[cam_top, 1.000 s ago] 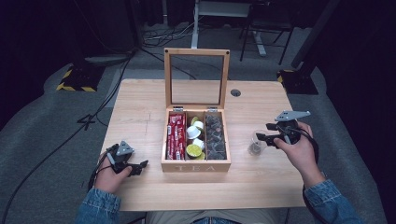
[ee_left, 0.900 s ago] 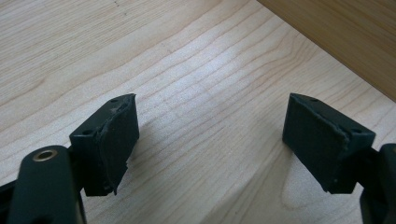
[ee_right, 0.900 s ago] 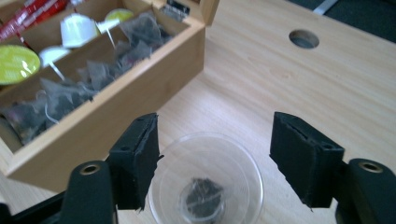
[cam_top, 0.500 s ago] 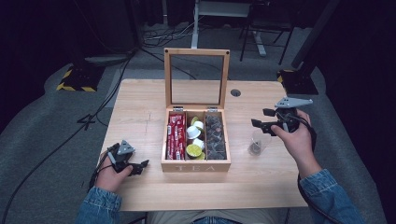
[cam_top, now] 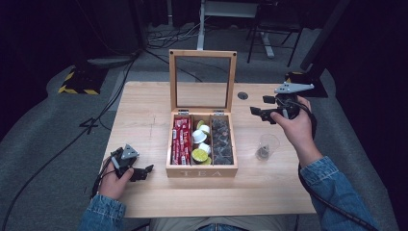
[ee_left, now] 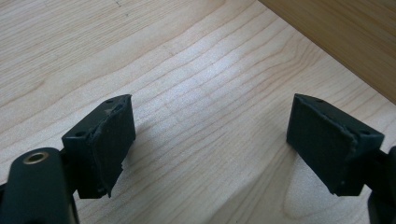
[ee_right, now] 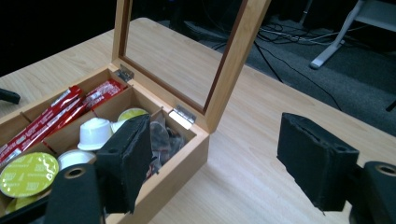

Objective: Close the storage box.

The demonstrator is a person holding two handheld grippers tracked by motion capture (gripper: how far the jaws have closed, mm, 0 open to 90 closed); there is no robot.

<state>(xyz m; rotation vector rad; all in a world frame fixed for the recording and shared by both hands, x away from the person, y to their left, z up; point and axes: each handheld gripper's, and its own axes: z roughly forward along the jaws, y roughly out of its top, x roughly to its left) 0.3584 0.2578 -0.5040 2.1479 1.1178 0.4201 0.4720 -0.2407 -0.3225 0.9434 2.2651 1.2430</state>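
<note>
A: What did the wooden tea box (cam_top: pixel 202 171) look like?
B: Open, glass lid (cam_top: pixel 202 79) upright. Three compartments: red sachets (cam_top: pixel 181 139) left, capsules (cam_top: pixel 199 137) middle, dark packets (cam_top: pixel 222 142) right.
A: And the clear cup (cam_top: pixel 266 147)?
B: It stood upright on the table just right of the box, something dark at the bottom.

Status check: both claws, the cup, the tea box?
Left claw open, empty, low over table. Right claw just opening, empty, beside open lid. Clear cup upright right of tea box. Nothing in the way.

Upright lid (cam_top: pixel 202 79) blocks box (cam_top: pixel 202 171) from behind; front & sides open.
</note>
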